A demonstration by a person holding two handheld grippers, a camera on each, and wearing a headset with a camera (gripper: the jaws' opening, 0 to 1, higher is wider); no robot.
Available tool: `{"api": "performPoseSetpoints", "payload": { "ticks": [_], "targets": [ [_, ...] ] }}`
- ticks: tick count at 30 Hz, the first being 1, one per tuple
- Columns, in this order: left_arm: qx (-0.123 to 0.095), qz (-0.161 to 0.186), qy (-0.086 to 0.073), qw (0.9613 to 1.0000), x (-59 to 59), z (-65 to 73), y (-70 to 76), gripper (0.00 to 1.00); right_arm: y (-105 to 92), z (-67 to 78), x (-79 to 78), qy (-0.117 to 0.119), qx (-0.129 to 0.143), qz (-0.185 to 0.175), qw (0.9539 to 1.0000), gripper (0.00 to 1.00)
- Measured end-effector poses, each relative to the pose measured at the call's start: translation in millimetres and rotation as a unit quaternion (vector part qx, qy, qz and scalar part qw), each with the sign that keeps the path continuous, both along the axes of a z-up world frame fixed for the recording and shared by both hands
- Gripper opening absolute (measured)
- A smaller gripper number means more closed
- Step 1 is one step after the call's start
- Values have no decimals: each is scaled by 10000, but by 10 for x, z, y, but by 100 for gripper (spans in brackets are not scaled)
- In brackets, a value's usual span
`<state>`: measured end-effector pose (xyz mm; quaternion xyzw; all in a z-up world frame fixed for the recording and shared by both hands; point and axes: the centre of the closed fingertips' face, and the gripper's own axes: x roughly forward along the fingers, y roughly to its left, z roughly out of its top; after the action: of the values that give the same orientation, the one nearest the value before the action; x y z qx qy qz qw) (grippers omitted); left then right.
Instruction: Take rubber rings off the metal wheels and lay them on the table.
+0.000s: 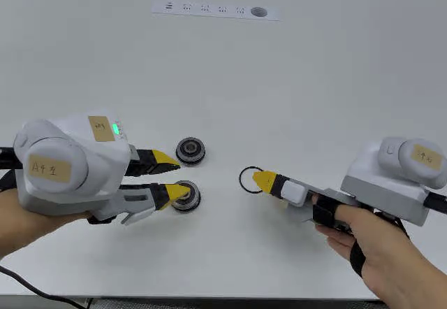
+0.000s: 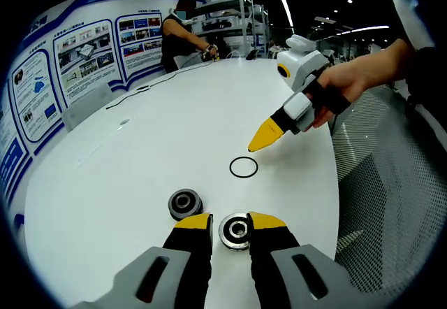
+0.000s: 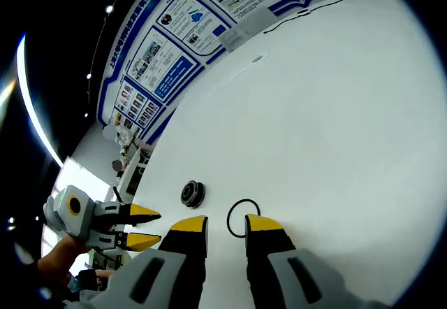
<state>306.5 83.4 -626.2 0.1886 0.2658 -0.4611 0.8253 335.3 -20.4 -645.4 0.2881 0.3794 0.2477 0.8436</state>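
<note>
White table [image 1: 293, 92] is carrying the action, with one black rubber ring [image 1: 250, 179] lying flat on it. The right gripper [image 3: 225, 224] is hovering at that ring's right edge, jaws parted and gripping nothing. Two metal wheels are sitting left of the ring: the far wheel [image 1: 190, 150] and the near wheel [image 1: 186, 196]. The left gripper [image 1: 181, 176] is straddling the near one with its jaws apart; contact is hard to call.

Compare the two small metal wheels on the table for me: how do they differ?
The nearer wheel sits right at the tips of the left gripper's open fingers; the farther wheel stands free beside them. In the left gripper view the nearer wheel's outer band looks bright metal, the farther wheel's dark, perhaps still ringed. Both lie flat on the white table, alike in size and shape.
</note>
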Motion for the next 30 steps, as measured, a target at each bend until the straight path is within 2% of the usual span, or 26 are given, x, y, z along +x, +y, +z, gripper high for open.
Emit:
{"api": "performPoseSetpoints", "payload": {
  "ticks": [2, 5, 8, 12, 30],
  "targets": [
    [54, -19, -12, 10000, -5, -22, -7, 20, 21, 23, 2, -12, 91, -5, 10000, 22],
    [116, -56, 5, 9999, -15, -52, -19, 20, 15, 43, 18, -106, 52, -64, 9999, 22],
    [165, -79, 51, 9998, -22, -95, -29, 19, 44, 61, 28, -67, 215, -78, 9997, 21],
    [249, -124, 132, 9995, -43, -160, -28, 18, 71, 77, 46, -108, 236, -63, 9996, 21],
    [312, -179, 286, 9989, -63, -246, -30, 16, 185, 91, 59, -38, 399, 18, 9992, 21]
  ]
}}
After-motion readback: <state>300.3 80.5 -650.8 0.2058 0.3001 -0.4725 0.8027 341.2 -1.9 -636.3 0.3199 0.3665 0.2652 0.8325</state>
